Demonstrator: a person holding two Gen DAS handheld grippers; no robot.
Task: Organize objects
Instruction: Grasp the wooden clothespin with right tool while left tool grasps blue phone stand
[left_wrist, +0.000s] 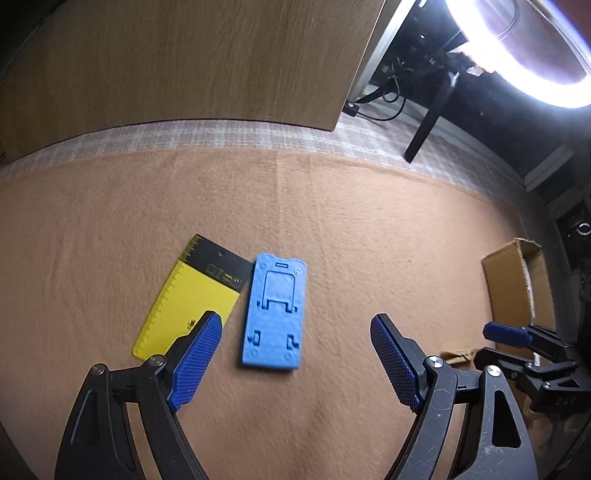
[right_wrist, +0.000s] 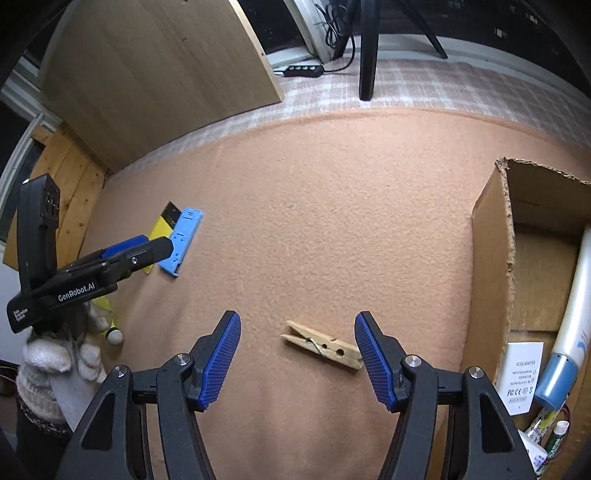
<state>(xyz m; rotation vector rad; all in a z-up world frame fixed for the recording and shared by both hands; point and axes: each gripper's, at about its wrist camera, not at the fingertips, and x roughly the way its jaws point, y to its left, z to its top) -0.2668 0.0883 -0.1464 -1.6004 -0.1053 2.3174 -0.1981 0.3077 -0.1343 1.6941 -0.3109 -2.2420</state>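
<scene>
Above the peach felt-covered counter (right_wrist: 332, 206), each open, empty tool (left tool (left_wrist: 295, 362), right tool (right_wrist: 297, 360)) straddles its target: blue plastic plate (left_wrist: 275, 312), wooden clothespin (right_wrist: 321, 349), presumably bound for the cardboard box (right_wrist: 491, 258).

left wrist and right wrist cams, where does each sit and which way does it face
Left wrist: on the left claw, angled down at the blue plate and yellow card; its open fingers show, the right claw at the edge.
Right wrist: on the right claw, angled down at the clothespin beside the cardboard box; the left claw and gloved hand show.
Shared: plate, card, box, tan cloth.
</scene>
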